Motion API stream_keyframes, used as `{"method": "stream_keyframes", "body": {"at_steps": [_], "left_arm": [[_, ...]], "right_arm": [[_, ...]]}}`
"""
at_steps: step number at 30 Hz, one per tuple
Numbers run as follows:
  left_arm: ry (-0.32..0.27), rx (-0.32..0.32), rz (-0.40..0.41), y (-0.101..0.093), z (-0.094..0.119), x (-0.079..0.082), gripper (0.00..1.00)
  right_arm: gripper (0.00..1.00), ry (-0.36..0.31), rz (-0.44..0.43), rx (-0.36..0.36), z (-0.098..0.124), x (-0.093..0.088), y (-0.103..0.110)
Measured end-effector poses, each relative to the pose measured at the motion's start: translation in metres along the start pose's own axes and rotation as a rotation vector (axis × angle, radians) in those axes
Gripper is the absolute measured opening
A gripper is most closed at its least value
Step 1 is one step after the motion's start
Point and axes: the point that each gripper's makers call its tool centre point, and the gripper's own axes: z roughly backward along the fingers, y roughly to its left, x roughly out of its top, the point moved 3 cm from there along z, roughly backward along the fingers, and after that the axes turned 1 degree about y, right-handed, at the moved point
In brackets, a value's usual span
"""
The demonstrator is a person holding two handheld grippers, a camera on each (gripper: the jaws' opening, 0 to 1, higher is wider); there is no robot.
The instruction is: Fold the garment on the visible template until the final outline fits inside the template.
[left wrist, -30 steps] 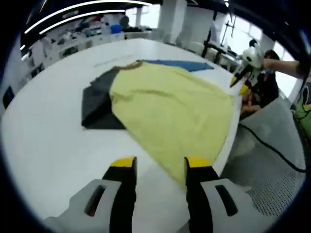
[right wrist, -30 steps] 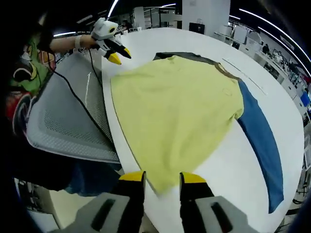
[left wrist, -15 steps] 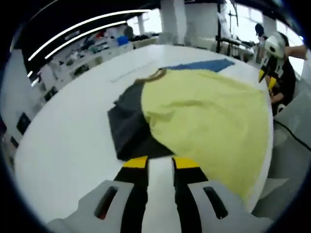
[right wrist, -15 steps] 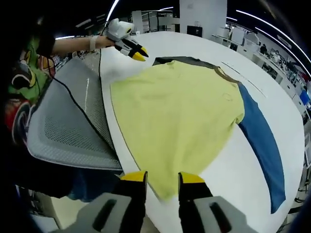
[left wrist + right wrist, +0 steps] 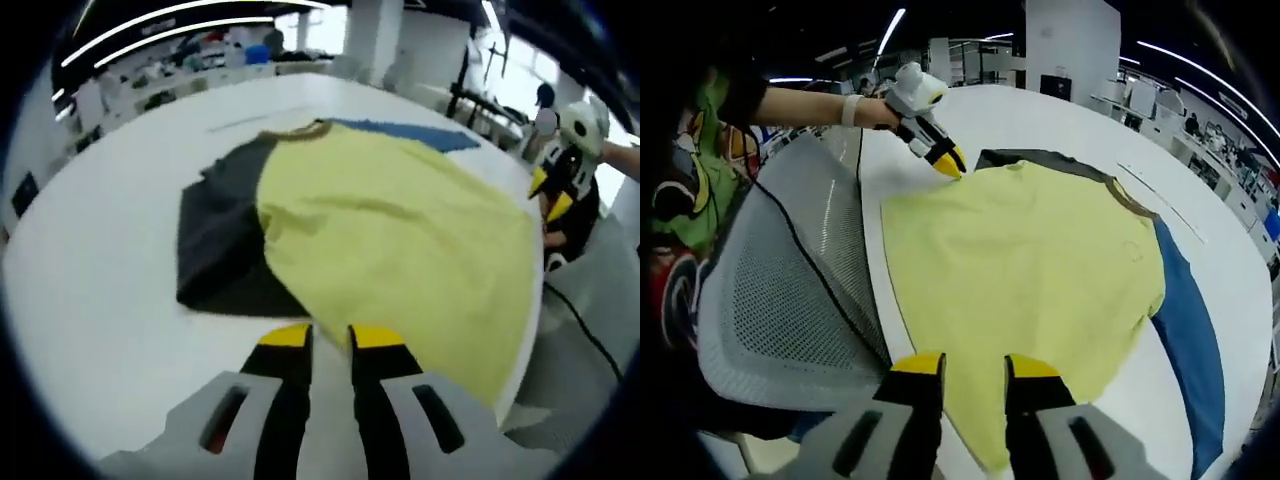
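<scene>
Below, in the left gripper view, the left gripper (image 5: 327, 338) shows its two yellow-tipped jaws slightly apart and clamped on nothing, poised over the white tabletop (image 5: 90, 300) just beside the near edge of the yellow garment (image 5: 400, 250). Next to the tips lies the dark grey template (image 5: 215, 250), flat on the tabletop, with the garment spread over its right part. A blue sleeve (image 5: 405, 132) extends from the garment's far side (a brownish collar sits between grey and blue). The right gripper (image 5: 550, 195) appears at the garment's right edge.

In the right gripper view, the right gripper (image 5: 975, 365) has its jaws apart with nothing held between them, above the garment's (image 5: 1030, 280) near hem. The blue sleeve (image 5: 1185, 340) lies to the right, the template (image 5: 1040, 160) shows beyond the far edge, and the left gripper (image 5: 945, 160), held by a hand, points at the garment's far corner. A grey mesh chair back (image 5: 780, 290) stands beside the tabletop.
</scene>
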Motion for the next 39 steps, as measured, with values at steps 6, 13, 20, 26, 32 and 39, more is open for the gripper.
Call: {"method": "stream_keyframes", "body": {"at_steps": [6,13,20,26,32,39], "left_arm": [[-0.014,-0.019,0.108,0.003,-0.006,-0.004,0.11],[-0.067,-0.079,0.292,0.000,-0.009,0.000,0.07],[-0.100,-0.063,0.307,-0.006,-0.003,0.010,0.00],[-0.143,-0.092,0.271,-0.029,-0.002,0.038,0.00],[-0.155,-0.130,0.213,-0.058,-0.023,0.064,0.00],[-0.133,-0.175,0.211,-0.071,-0.056,0.077,0.00]], "right_arm": [[0.19,0.022,0.006,0.006,-0.001,-0.010,0.003],[0.19,0.024,-0.019,0.001,-0.001,-0.017,0.006],[0.19,0.025,-0.032,0.002,-0.001,-0.021,0.008],[0.18,0.023,-0.040,-0.004,-0.001,-0.022,0.007],[0.18,0.021,-0.054,-0.009,-0.001,-0.027,0.008],[0.18,0.026,-0.069,-0.016,0.001,-0.033,0.009]]}}
